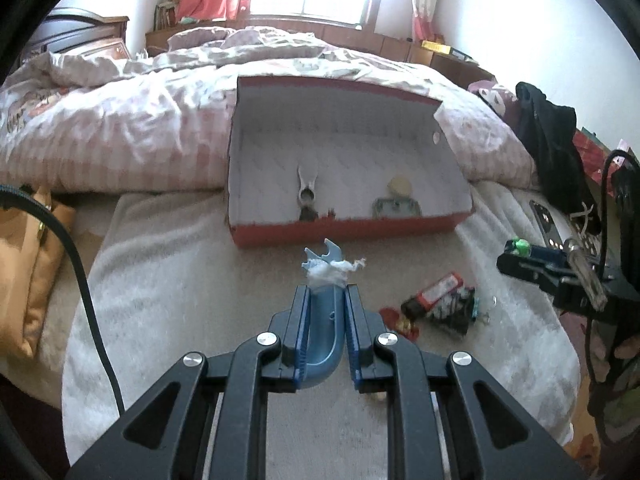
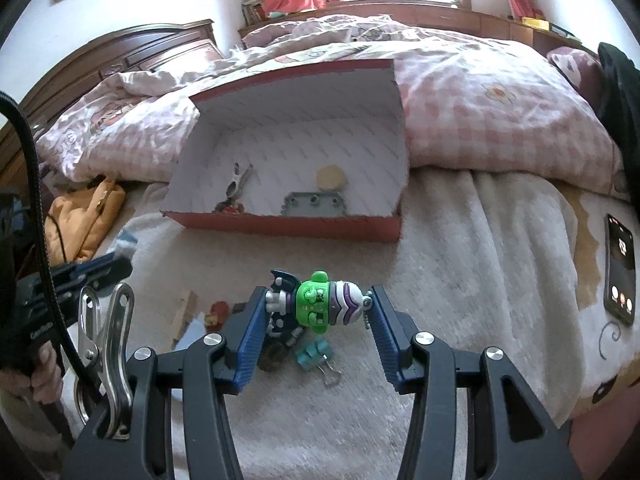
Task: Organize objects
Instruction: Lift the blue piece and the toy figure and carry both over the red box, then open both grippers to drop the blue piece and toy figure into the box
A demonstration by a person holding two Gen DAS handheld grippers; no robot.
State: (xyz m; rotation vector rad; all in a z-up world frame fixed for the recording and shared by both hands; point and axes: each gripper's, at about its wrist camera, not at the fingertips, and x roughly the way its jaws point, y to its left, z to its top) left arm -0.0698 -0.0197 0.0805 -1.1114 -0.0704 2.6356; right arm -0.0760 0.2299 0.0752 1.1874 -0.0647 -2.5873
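Left wrist view shows our left gripper (image 1: 326, 312) squeezed tight on a curved blue plastic piece with a white fluffy wad stuck at its tip (image 1: 325, 316). It hangs above the cream fuzzy blanket (image 1: 180, 280), just in front of the red cardboard box with a white inside (image 1: 352, 228). We think this piece is light and stiff, but the fluff is soft and may fall off, so holding the hard blue part is best.

In the right wrist view, our right gripper (image 2: 318, 304) pinches a small green, white and purple toy figure (image 2: 320, 300) by its two ends. The toy looks hard, smooth and a bit slippery, so we should keep the pads on its flat ends.

A silver metal clip (image 1: 306, 192) and a grey flat block (image 1: 396, 206) already lie in the box. More little things, like a teal binder clip (image 2: 314, 354), still wait on the blanket. A black phone (image 2: 620, 268) lies off to the side.
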